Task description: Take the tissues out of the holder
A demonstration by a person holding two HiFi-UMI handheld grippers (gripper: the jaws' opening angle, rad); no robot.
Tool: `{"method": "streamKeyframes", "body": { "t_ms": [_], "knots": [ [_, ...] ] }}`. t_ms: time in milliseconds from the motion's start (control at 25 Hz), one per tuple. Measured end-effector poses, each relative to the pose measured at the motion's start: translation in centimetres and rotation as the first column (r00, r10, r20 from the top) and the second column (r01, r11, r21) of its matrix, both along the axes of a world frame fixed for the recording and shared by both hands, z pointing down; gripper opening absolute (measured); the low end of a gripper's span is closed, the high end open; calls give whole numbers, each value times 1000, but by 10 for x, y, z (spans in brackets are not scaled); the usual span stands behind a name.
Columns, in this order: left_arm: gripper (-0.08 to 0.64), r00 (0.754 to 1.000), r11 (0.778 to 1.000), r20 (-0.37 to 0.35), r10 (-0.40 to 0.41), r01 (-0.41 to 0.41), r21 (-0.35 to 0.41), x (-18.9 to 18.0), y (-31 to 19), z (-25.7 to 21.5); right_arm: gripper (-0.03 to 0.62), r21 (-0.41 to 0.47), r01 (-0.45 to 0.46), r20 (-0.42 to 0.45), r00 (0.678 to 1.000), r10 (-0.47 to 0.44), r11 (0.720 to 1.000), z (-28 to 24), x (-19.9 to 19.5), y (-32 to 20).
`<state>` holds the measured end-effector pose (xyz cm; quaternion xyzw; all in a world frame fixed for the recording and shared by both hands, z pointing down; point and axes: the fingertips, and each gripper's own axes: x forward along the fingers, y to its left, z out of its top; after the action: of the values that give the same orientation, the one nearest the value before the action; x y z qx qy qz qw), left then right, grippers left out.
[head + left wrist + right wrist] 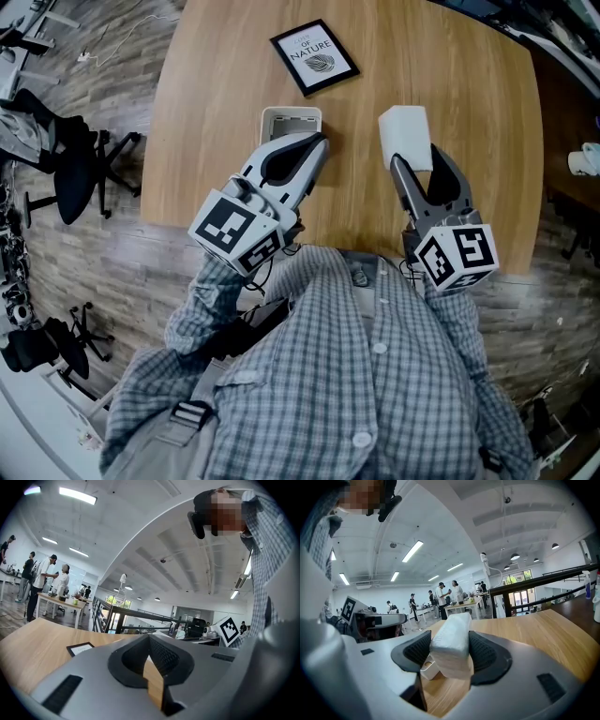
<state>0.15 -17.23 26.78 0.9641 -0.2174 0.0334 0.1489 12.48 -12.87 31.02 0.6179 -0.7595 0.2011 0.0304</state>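
A white pack of tissues (405, 133) is clamped between the pads of my right gripper (427, 178), held over the round wooden table (469, 103). In the right gripper view the tissue pack (452, 637) stands between the two dark pads of that gripper (450, 656), raised above the white holder (429, 668), which stays on the table. The holder (291, 120) lies left of the pack with its opening upward. My left gripper (314, 145) rests with its tip at the holder's near edge. Its jaws (150, 667) are together, with nothing between them.
A framed card (314, 56) lies flat on the table beyond the holder, and the framed card (79, 648) also shows at the left. Office chairs (75, 169) stand on the floor to the left. People stand at far tables (42, 581).
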Motion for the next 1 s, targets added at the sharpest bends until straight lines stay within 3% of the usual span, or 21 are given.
{"method": "streamKeyframes", "body": {
  "t_ms": [1000],
  "knots": [
    [5, 1000, 1000, -4, -6, 5, -4, -3, -6, 2, 259, 5, 51, -8, 999, -51, 999, 0, -14, -8]
  ]
}}
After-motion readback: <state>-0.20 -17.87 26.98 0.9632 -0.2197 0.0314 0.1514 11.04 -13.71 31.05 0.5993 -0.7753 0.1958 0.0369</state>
